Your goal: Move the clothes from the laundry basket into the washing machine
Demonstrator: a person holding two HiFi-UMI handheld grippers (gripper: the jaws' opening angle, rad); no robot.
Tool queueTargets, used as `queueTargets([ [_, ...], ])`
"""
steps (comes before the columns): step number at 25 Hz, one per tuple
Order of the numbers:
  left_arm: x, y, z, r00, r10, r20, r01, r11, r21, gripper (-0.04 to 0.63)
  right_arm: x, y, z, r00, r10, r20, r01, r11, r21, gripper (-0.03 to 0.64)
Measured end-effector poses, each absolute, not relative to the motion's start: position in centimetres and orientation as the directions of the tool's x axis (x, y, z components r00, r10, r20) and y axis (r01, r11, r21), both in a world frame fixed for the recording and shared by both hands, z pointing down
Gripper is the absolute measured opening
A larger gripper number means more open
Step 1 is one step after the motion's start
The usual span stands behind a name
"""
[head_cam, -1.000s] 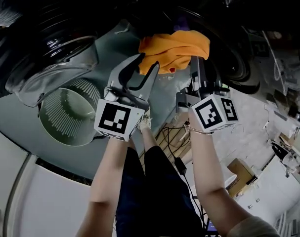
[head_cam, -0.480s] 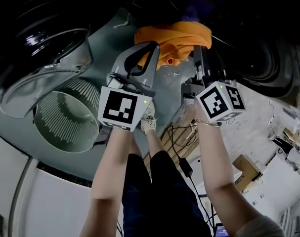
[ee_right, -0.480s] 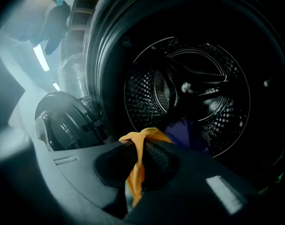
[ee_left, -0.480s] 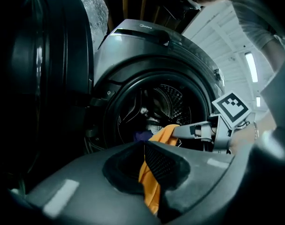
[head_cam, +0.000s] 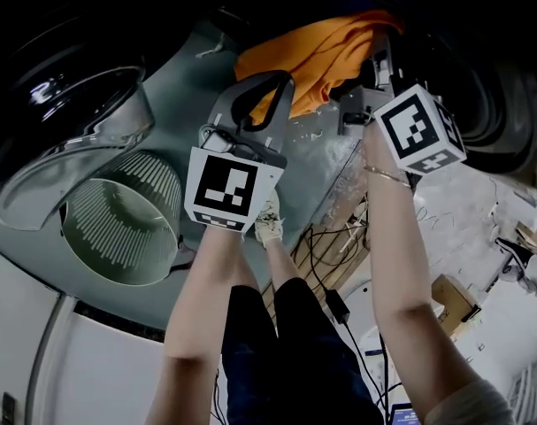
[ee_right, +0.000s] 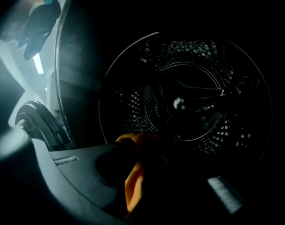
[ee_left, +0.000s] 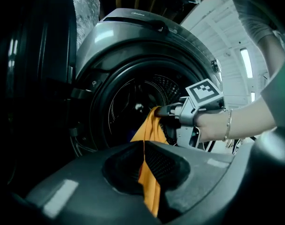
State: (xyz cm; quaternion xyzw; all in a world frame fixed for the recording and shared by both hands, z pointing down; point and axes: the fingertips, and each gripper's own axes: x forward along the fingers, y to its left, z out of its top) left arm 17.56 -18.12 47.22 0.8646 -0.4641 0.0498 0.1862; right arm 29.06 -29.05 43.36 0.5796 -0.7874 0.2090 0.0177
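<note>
An orange cloth [head_cam: 326, 47] hangs stretched between both grippers in front of the washing machine's dark round opening [ee_left: 142, 102]. My left gripper [head_cam: 275, 87] is shut on the cloth's lower part [ee_left: 149, 182], a little outside the door opening. My right gripper [head_cam: 374, 60] is shut on the other end [ee_right: 135, 172], and it sits at the mouth of the perforated steel drum [ee_right: 194, 102]. In the left gripper view the right gripper [ee_left: 168, 110] shows holding the cloth's top against the opening. A white ribbed laundry basket [head_cam: 118, 224] stands below left; its inside is hidden.
The machine's round glass door [head_cam: 73, 131] stands swung open at the left, above the basket. The grey machine front [head_cam: 197, 87] fills the middle. Cables [head_cam: 326, 246] lie on the floor by the person's feet, and a cardboard box [head_cam: 454, 299] sits at the right.
Both grippers have carried the orange cloth up toward the drum. The right gripper has gone farther, to the drum's mouth, and the cloth is now stretched between them.
</note>
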Motion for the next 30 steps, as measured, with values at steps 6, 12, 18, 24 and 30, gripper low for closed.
queueTargets([
  [6, 17.7, -18.5, 46.7, 0.57, -0.784, 0.246, -0.818, -0.512, 0.264, 0.009, 30.3, -32.2, 41.0, -0.238, -0.956, 0.17, -0.941, 0.184, -0.286, 0.031],
  [12, 17.4, -18.0, 47.4, 0.571, -0.781, 0.253, -0.816, -0.508, 0.275, 0.008, 30.6, -33.5, 41.6, -0.185, -0.968, 0.168, -0.96, 0.141, -0.243, 0.035],
  [18, 17.6, -17.8, 47.6, 0.576, -0.776, 0.259, -0.813, -0.508, 0.284, 0.008, 31.3, -32.7, 44.7, -0.172, -0.938, 0.301, -0.967, 0.103, -0.231, 0.452],
  [24, 17.2, -17.4, 48.2, 0.565, -0.776, 0.28, -0.821, -0.499, 0.276, 0.008, 29.5, -29.7, 45.6, -0.263, -0.907, 0.329, -0.949, 0.181, -0.259, 0.459],
  [30, 16.0, -15.9, 50.3, 0.54, -0.774, 0.331, -0.839, -0.466, 0.281, 0.011, 26.9, -21.4, 51.7, -0.366, -0.805, 0.467, -0.924, 0.253, -0.288, 0.426],
])
